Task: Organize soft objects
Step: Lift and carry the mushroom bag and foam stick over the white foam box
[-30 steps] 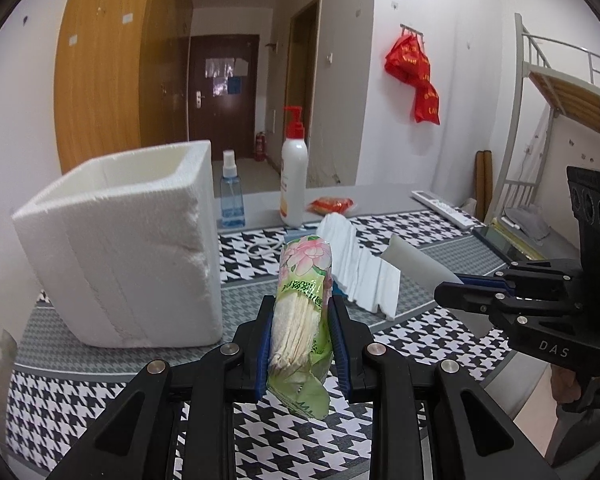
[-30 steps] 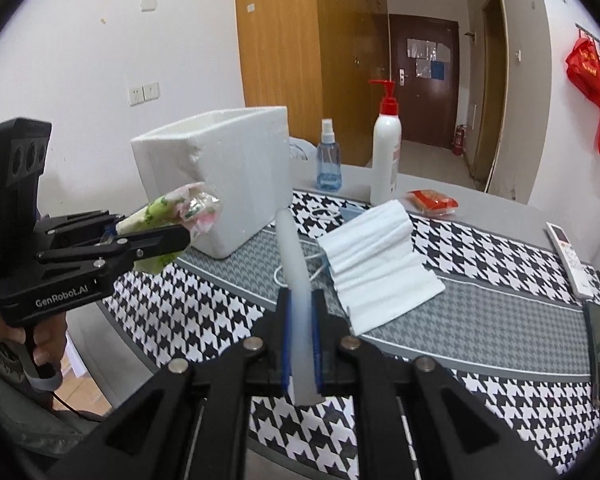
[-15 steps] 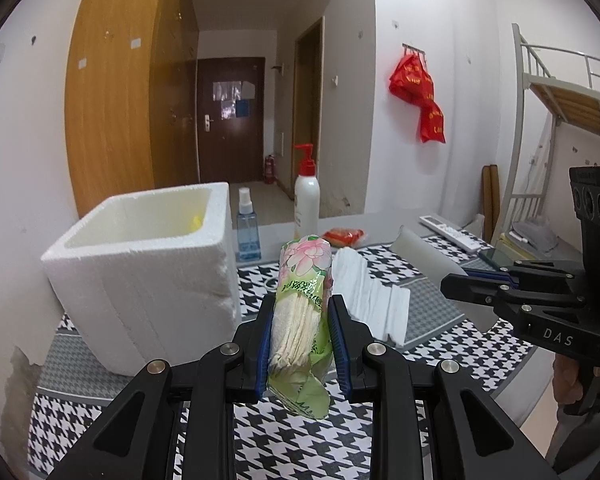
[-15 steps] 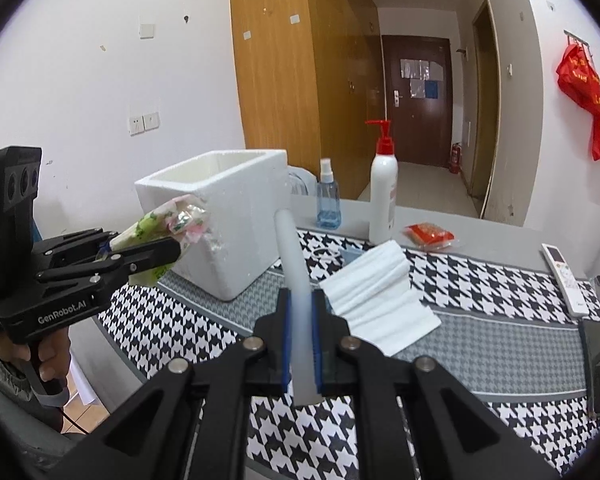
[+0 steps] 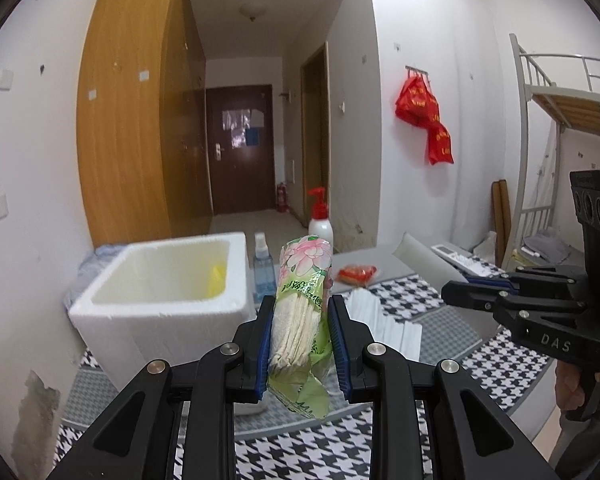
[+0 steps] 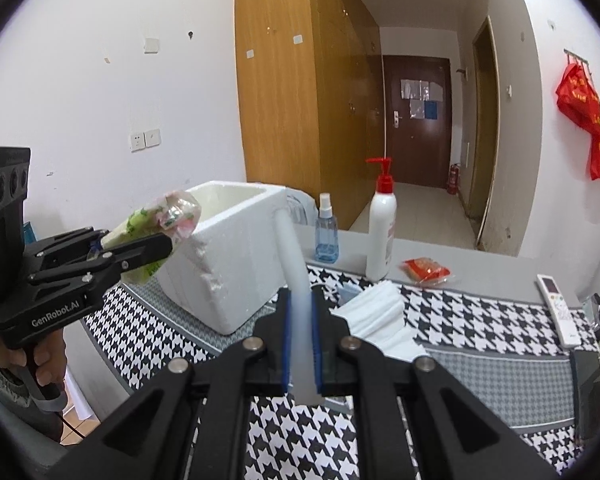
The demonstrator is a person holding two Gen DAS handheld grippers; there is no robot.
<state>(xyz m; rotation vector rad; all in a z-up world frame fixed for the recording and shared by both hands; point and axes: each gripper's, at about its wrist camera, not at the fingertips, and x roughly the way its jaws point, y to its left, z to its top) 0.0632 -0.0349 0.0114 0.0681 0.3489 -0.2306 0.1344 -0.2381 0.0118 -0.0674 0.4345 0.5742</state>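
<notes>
Both claws are loaded: left gripper (image 5: 302,344) squeezes a flowered tissue pack (image 5: 302,308), right gripper (image 6: 300,344) is clamped tight on a thin white sheet (image 6: 294,264), both held above the table, facing the foam box (image 5: 160,280) (presumably their destination).

1. A lived-in room, dorm-like: a metal bunk bed (image 5: 560,96) with a guard rail stands at far right.
2. A tall wooden wardrobe (image 5: 128,132) lines the left wall, and a hallway runs to a dark door (image 6: 416,120) at the far end.
3. A red bag (image 5: 424,116) hangs from wall hooks.
4. The desk (image 6: 480,320) wears a houndstooth cloth and carries household things: a pump bottle (image 6: 382,220), a spray bottle (image 6: 326,232), a remote (image 6: 558,304) and a foam box (image 5: 164,280).
</notes>
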